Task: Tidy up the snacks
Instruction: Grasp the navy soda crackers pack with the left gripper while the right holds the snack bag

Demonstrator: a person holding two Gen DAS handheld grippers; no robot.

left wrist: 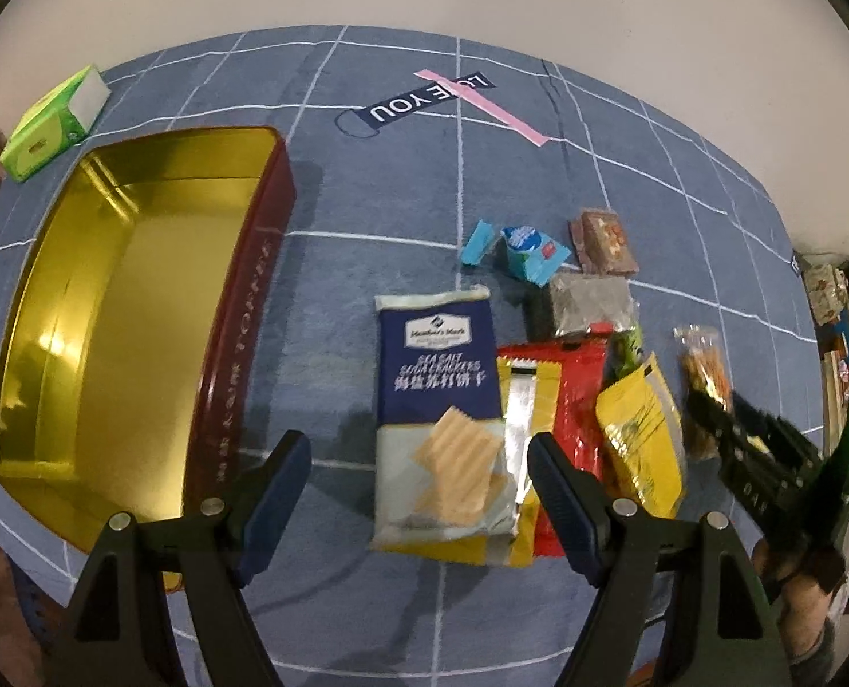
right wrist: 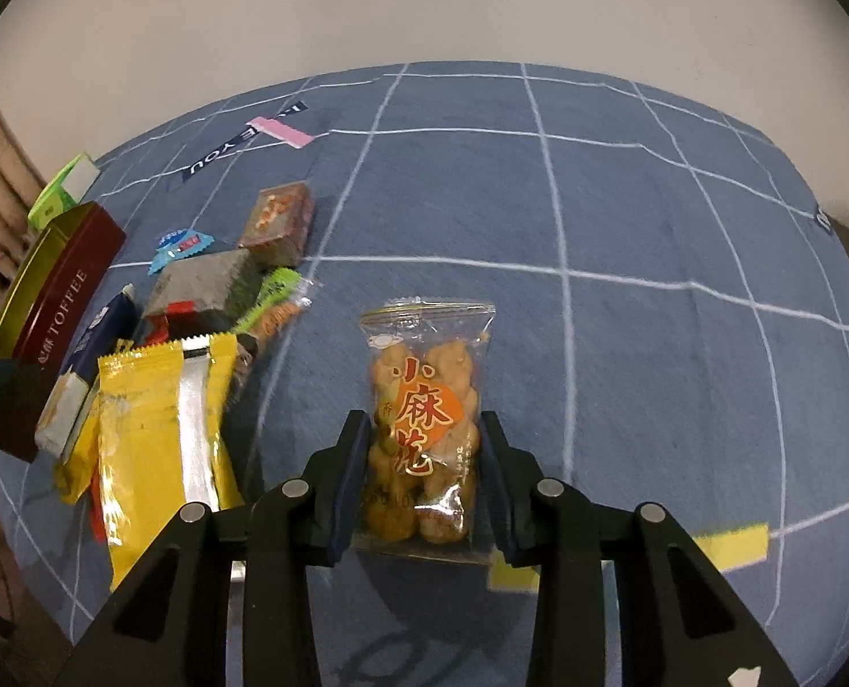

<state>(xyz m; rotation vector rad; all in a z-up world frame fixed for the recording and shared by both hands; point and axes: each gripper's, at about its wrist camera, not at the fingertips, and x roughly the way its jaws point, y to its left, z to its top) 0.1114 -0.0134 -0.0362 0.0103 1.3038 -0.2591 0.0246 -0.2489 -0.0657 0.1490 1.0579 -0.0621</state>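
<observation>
A clear packet of fried dough twists [right wrist: 424, 429] sits pinched between the right gripper [right wrist: 421, 458] pads, near the blue checked cloth's [right wrist: 653, 200] near edge. The left gripper [left wrist: 418, 492] gapes empty over a sea-salt cracker pack [left wrist: 441, 401]. Judged next: carry the packet to the open toffee tin [left wrist: 241, 315] at the left edge.

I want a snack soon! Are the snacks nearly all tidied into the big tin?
Not yet. The gold-lined toffee tin looks empty, so nothing seems packed. The right gripper is closed on a clear bag of fried dough twists. The left gripper hangs open over the sea salt crackers. The yellow packet, red packet and other snacks still lie on the blue cloth.
</observation>
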